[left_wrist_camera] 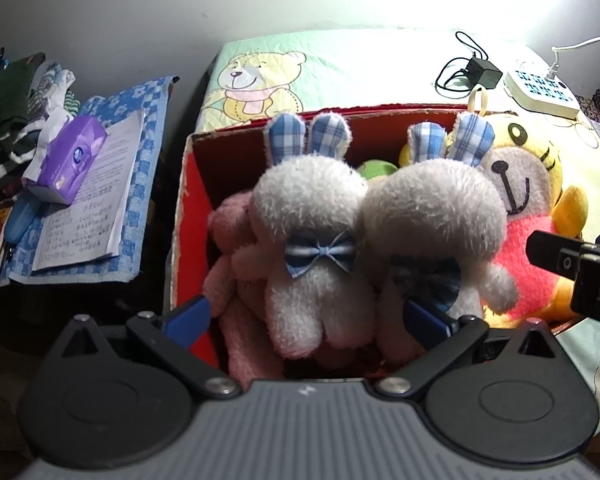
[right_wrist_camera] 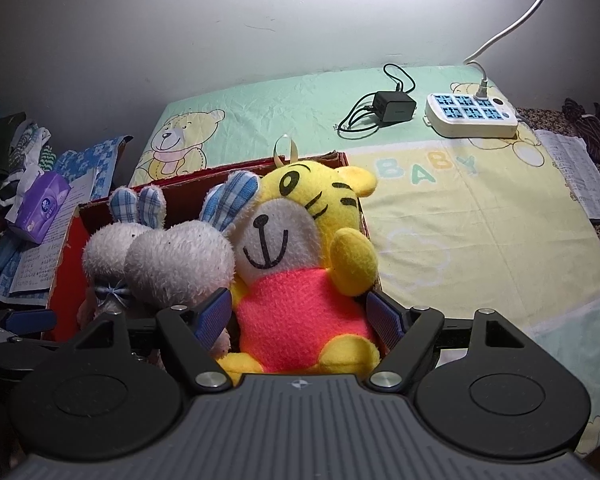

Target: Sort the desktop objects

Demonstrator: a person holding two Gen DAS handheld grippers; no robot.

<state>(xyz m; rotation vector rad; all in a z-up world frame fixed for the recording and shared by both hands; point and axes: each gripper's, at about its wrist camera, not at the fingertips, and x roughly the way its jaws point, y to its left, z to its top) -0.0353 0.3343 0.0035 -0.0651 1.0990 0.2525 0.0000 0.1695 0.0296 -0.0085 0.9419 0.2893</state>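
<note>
A red cardboard box (left_wrist_camera: 188, 200) on the bed holds several plush toys. Two white bunnies with blue plaid ears, the left bunny (left_wrist_camera: 312, 216) and the right bunny (left_wrist_camera: 432, 212), lean side by side over a pink plush (left_wrist_camera: 228, 240). My left gripper (left_wrist_camera: 306, 316) is open, its blue pads wide apart around the bunnies' feet. A yellow tiger plush (right_wrist_camera: 296, 280) in a pink shirt sits at the box's right end (right_wrist_camera: 66, 280). My right gripper (right_wrist_camera: 299, 317) is shut on the tiger's body, and this gripper (left_wrist_camera: 572, 268) also shows at the right edge of the left wrist view.
A white power strip (right_wrist_camera: 470, 114) and a black charger (right_wrist_camera: 394, 106) with its cable lie at the back of the bear-print blanket (right_wrist_camera: 460, 216). Left of the bed are a purple tissue pack (left_wrist_camera: 70, 160), an open notebook (left_wrist_camera: 96, 208) and piled clothes. Papers (right_wrist_camera: 580, 176) lie at the right.
</note>
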